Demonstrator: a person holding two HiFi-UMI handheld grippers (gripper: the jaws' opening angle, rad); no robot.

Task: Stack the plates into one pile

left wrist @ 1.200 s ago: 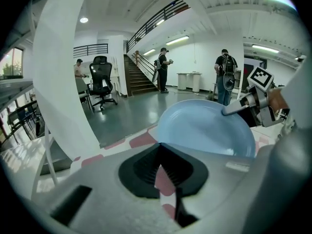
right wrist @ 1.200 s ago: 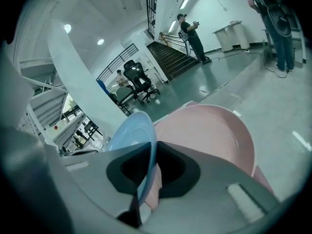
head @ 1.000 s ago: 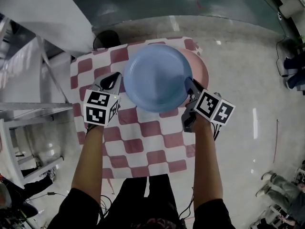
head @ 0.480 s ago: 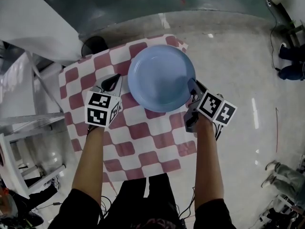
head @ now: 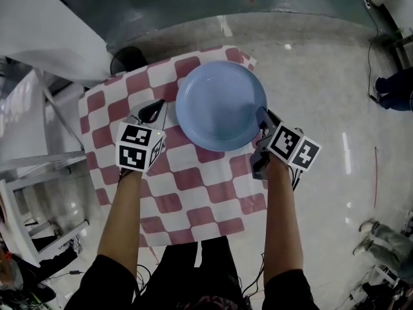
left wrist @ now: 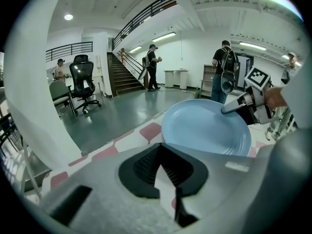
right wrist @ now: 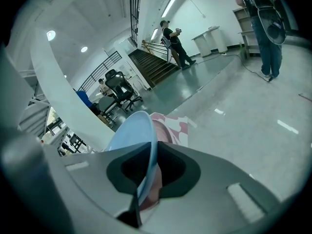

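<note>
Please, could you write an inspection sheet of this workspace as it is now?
Surface: red-and-white checked cloth, lying flat.
Job's things: blue plate, held by its rim; something pink, likely a pink plate, partly seen beneath it.
Clutter: nothing seen.
Grippers: right gripper shut on the blue plate's rim; left gripper shut, empty, beside the plate.
Cables: thin cable on the floor, at the left.
Surroundings: stairs, office chair, people standing far off.
</note>
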